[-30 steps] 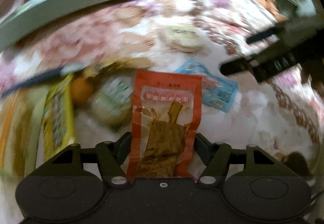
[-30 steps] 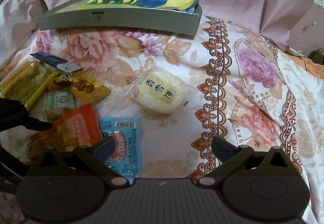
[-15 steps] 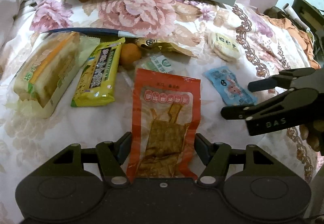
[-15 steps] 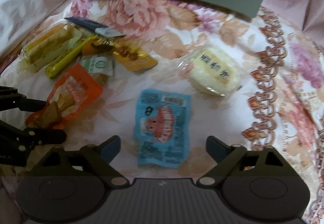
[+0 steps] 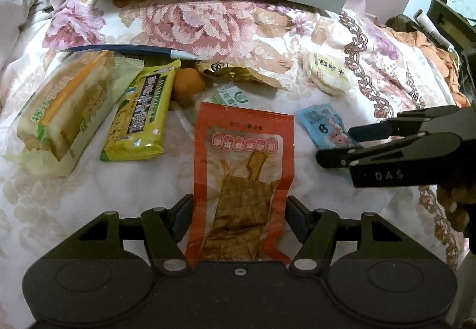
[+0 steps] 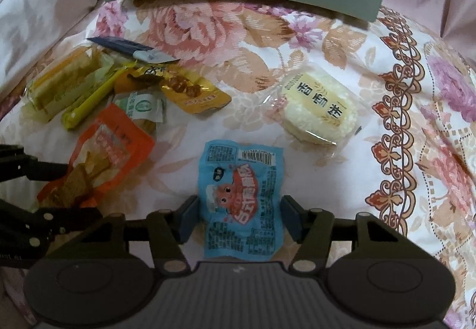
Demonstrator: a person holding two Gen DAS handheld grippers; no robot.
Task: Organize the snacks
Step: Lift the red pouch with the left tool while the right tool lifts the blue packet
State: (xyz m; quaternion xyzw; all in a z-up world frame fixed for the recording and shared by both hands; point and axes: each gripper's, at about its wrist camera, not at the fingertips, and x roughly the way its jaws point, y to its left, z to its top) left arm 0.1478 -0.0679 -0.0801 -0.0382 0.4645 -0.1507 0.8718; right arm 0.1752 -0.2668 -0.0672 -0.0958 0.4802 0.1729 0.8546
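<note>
The right gripper [image 6: 238,217] has just been closing; its fingers straddle the blue packet [image 6: 242,201], lengthwise, barely ungrasped. The left gripper [image 5: 239,220] clasps the orange pouch [image 5: 242,180].

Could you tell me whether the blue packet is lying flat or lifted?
Flat: the blue packet lies on the floral cloth, between the right gripper's closing jaws.

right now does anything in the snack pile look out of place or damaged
One item is not a packet: a loose orange fruit sits unwrapped among the wrapped snacks, half tucked under the gold packet. A dark blue packet lies askew at the pile's far edge. Nothing looks torn or spilled.
</note>
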